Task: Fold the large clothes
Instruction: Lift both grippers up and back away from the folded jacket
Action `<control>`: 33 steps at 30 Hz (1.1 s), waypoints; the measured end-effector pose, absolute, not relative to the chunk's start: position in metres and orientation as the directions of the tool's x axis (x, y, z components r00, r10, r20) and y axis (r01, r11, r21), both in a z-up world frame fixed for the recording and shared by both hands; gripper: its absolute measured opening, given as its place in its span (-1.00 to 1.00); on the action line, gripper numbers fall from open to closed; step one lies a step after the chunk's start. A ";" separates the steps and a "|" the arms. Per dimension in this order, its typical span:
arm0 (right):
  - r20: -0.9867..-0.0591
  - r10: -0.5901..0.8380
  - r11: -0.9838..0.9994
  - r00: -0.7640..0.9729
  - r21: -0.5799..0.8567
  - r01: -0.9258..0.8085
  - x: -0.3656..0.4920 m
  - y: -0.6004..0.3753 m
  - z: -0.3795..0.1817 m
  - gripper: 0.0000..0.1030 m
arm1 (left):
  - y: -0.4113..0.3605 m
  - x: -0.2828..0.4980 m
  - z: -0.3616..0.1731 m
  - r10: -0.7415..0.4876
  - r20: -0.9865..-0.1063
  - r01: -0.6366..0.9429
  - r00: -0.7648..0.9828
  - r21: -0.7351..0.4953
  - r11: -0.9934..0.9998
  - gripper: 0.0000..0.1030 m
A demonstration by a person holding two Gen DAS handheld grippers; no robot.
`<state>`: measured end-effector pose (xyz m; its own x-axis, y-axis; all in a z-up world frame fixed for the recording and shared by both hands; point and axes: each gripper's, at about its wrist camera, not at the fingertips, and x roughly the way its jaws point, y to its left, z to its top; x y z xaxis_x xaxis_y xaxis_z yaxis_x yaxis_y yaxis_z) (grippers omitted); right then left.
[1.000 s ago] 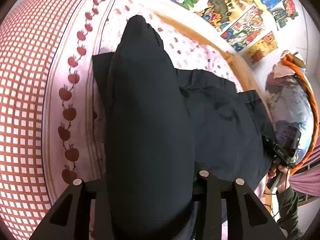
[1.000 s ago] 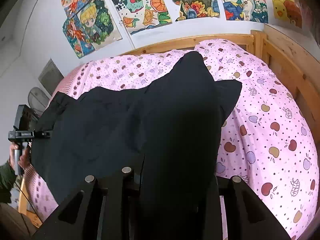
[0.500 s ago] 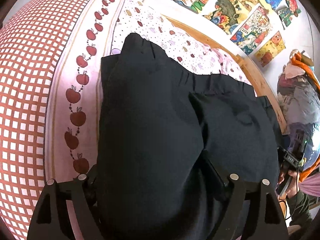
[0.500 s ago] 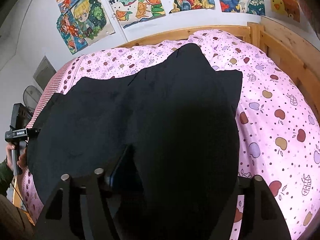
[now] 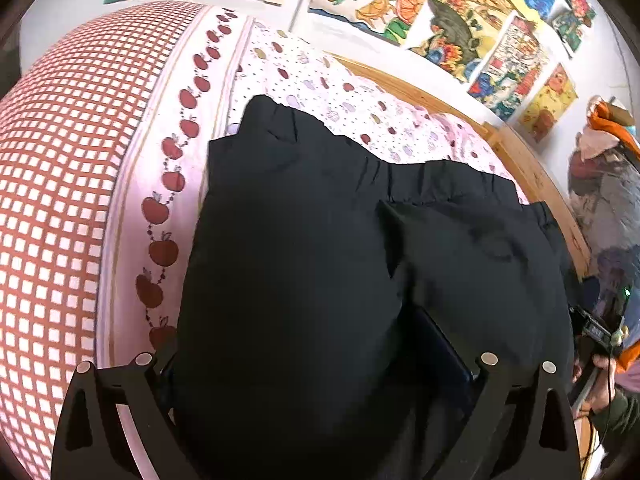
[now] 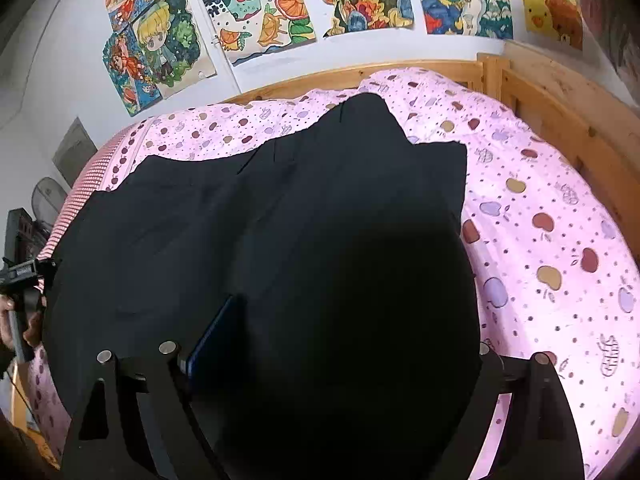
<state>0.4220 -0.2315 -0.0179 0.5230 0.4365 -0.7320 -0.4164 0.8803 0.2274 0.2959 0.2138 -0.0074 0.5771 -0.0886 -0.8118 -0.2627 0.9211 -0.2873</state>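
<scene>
A large black garment with an elastic waistband [image 5: 320,240] lies folded over on the pink apple-print bed; it also fills the right wrist view [image 6: 280,240]. My left gripper [image 5: 316,392] stands open, its jaws wide apart, with a loose mound of the black cloth lying between them. My right gripper [image 6: 332,380] is also open, jaws wide, with cloth heaped between them. A blue finger pad [image 6: 212,340] shows at its left side. The fingertips of both are hidden under cloth.
The bed cover [image 6: 540,240] has a red checked border [image 5: 60,200]. A wooden bed frame [image 6: 560,92] runs along the far and right sides. Posters [image 6: 280,4] cover the wall. The other gripper and hand show at each view's edge [image 5: 596,332] [image 6: 20,280].
Both grippers have opened from shut on the cloth to wide apart. The lifted peaks of black cloth have dropped and spread flatter over the garment.
</scene>
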 end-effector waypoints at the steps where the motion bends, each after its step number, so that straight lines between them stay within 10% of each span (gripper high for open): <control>1: -0.733 0.427 0.885 0.530 0.220 -0.410 0.421 -0.232 -0.016 0.64 | 0.213 0.295 -0.007 -0.060 -0.821 -0.290 0.568 -0.267 0.919 0.92; 33: -0.472 0.444 0.886 0.762 0.102 -0.453 0.259 -0.229 0.124 0.86 | 0.115 0.157 0.119 0.105 -0.567 -0.256 0.817 -0.194 0.947 1.00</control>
<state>0.2586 -0.2294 0.1242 0.7618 0.4441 -0.4716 -0.4532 0.8856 0.1019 0.1571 0.1152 0.1191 0.8169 0.1046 -0.5672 -0.2556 0.9472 -0.1935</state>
